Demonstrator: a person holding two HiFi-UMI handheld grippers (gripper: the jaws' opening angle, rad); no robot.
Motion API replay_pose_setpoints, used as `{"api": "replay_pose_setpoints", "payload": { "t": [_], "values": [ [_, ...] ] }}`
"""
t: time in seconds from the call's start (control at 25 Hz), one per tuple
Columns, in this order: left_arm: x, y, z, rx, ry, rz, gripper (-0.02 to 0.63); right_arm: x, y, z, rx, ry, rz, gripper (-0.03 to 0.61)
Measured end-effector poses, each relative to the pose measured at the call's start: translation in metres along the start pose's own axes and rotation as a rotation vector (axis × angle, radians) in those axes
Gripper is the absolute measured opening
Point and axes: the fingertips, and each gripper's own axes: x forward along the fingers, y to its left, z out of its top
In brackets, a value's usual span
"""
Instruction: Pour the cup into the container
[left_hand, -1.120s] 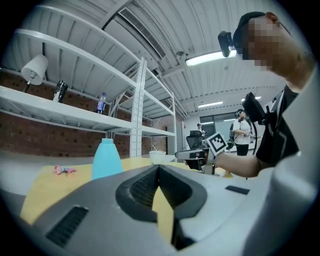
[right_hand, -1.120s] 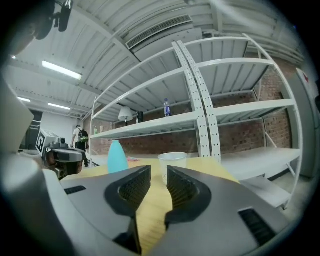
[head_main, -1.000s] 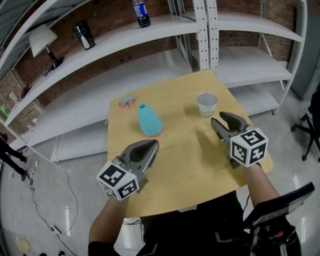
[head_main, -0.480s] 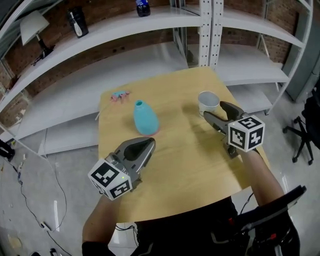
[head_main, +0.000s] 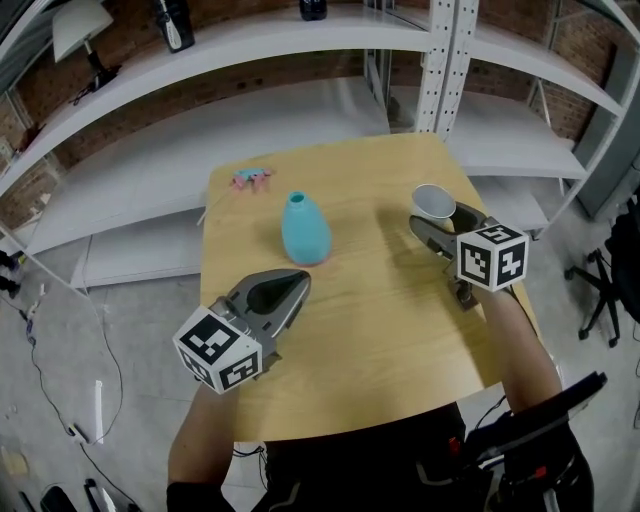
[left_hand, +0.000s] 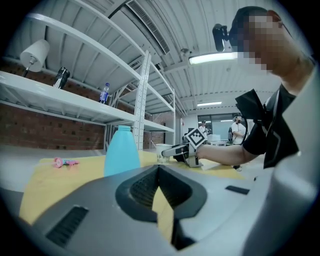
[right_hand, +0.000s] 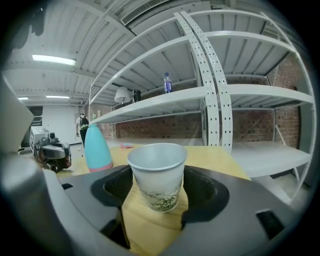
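One white metal shelving rack curves behind everything. Its upper shelf carries three things: a white lamp, a dark bottle and a second bottle cut off by the frame edge.

In front stands one square, light wooden surface, and one person's two forearms reach over its near edge.

There are two grippers, each with one marker cube. The left gripper hovers over the near left part of the surface. Its fingers are together, with nothing between them. The right gripper is over the far right part. Its fingers have just been opening and stand wide apart.

One turquoise bottle-shaped container stands upright near the middle of the surface, ahead of the left gripper and well apart from the right one.

One white paper cup, printed with a faint green pattern, stands upright between the right gripper's parted fingers. A gap shows on its left side; on its right I cannot tell whether the pad touches it.

One small pink-and-blue thing lies near the far left corner, too small to identify.
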Motion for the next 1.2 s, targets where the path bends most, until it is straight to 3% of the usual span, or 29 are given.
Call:
{"api": "replay_pose_setpoints", "payload": {
  "t": [0.2, 0.4, 0.56, 0.76, 1.2],
  "values": [
    [-0.004, -0.001, -0.003, -0.006, -0.004, 0.001, 0.002, -0.001, 0.002, -0.001, -0.007, 0.009, -0.001, 0.311],
    [-0.007, -0.001, -0.004, -0.003, -0.004, -0.001, 0.002, 0.004, 0.026, 0.010, -0.087, 0.023, 0.035, 0.307],
    [-0.009, -0.004, -0.003, 0.004, -0.006, -0.019, 0.002, 0.008, 0.055, 0.038, -0.214, 0.004, 0.063, 0.307],
    [-0.010, -0.005, -0.005, 0.001, -0.007, -0.014, 0.002, 0.011, 0.084, 0.065, -0.458, 0.004, 0.015, 0.307],
    [-0.013, -0.010, -0.006, 0.001, -0.008, -0.029, 0.002, 0.014, 0.129, 0.099, -0.706, -0.034, 0.004, 0.307]
  ]
}}
